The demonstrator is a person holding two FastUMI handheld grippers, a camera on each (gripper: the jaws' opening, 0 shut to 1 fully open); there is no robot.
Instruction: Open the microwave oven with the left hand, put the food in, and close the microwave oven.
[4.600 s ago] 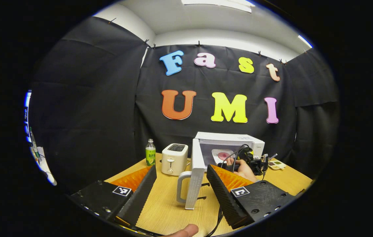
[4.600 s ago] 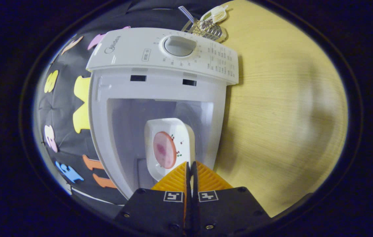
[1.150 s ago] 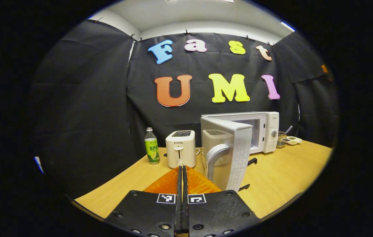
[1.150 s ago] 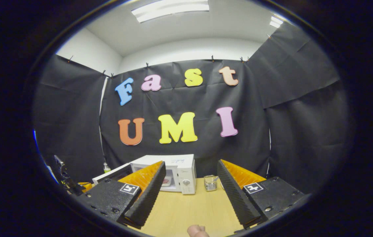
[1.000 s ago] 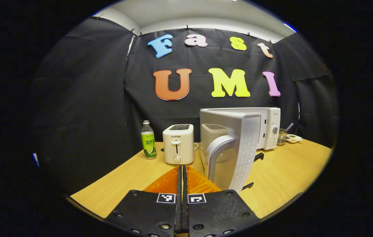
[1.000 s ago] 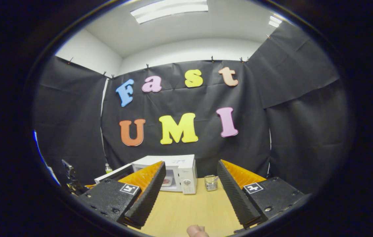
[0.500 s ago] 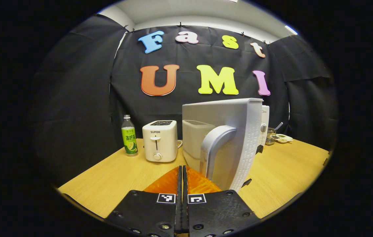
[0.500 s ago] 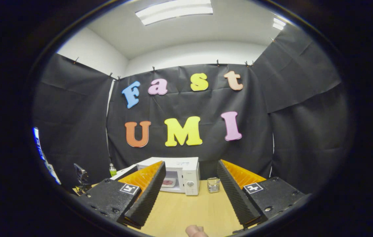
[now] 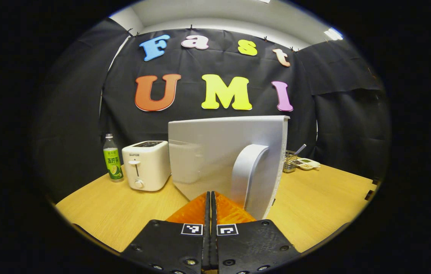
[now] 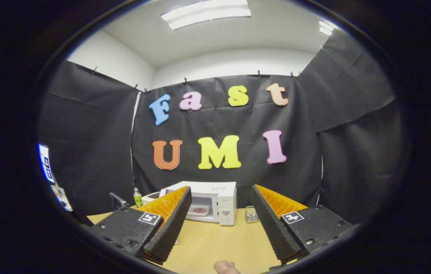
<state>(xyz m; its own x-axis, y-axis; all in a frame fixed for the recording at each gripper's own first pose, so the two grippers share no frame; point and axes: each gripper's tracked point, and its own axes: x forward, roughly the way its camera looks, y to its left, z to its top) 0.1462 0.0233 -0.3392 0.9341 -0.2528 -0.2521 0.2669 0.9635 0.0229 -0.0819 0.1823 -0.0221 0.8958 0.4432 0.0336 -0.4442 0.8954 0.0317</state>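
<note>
The white microwave (image 10: 221, 201) stands at the back of the wooden table (image 10: 215, 239). In the right gripper view its cavity shows, with the plate of pink food (image 10: 199, 210) inside. In the left gripper view the door (image 9: 208, 152) stands partly swung, its outer face broad toward me and hiding the oven body. The curved grey handle (image 9: 248, 173) is on the door's right side. My left gripper (image 9: 211, 195) is shut with nothing held, its tips at the door's lower edge just left of the handle. My right gripper (image 10: 219, 217) hangs open far back from the oven.
A white toaster (image 9: 146, 165) and a green-labelled bottle (image 9: 112, 163) stand left of the door. A metal caddy (image 9: 291, 156) and a small dish (image 9: 307, 164) sit to the right of the microwave. A person's fingertip (image 10: 225, 267) shows under the right gripper.
The door has swung from edge-on to facing the left gripper broadly, moving toward the oven. The shut left gripper has followed it. The right gripper stayed open, drifting slightly.
</note>
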